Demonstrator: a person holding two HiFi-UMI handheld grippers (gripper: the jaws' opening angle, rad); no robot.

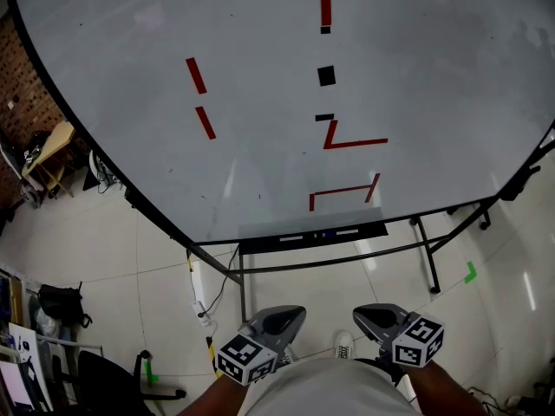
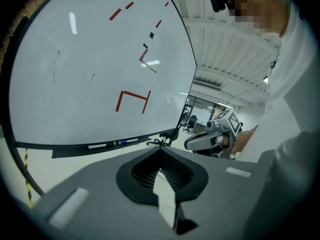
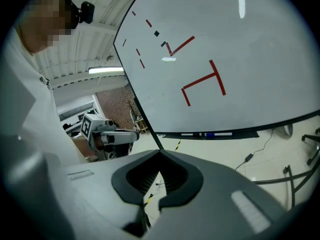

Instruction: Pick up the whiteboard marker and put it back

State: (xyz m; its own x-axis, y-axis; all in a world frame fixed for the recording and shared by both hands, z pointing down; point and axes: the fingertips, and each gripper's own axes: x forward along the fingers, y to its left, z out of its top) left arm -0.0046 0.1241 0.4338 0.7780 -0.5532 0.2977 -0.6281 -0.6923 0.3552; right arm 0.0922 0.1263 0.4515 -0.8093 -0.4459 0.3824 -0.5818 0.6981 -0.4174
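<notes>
- Whiteboard marker (image 1: 325,234): flat in tray (image 1: 260,243) on whiteboard's (image 1: 451,94) lower edge, blue part showing. At 12 o'clock from both grippers, well apart from them.
- White stick-shaped item (image 1: 291,237) just beside it in same tray, at marker's 9 o'clock; type unclear.
- Left gripper (image 1: 284,319): jaws drawn together at tips, nothing held, only floor visible through the gap behind them.
- Right gripper (image 1: 375,317): same, jaws together, nothing held.
- Both low and close to body, side by side, pointing toward 12 o'clock.
- In the way: black crossbar (image 1: 347,256) of stand, under tray, between grippers and marker. Stand leg (image 1: 428,258) at 1 o'clock of right gripper.
- Board face: red line marks (image 1: 351,142), red strokes at 10 o'clock, black squares (image 1: 326,75) near centre.
- Floor: pale glossy tiles (image 1: 113,250).
- Green tape mark (image 1: 470,272) at 2 o'clock of right gripper.
- White power strip with cable (image 1: 198,289) at 10 o'clock of left gripper.
- Room: brick wall (image 1: 22,102) at far 9 o'clock, black bag (image 1: 61,304) and office chair (image 1: 108,380) at 8 o'clock.
- White shoe (image 1: 344,345) between grippers.
</notes>
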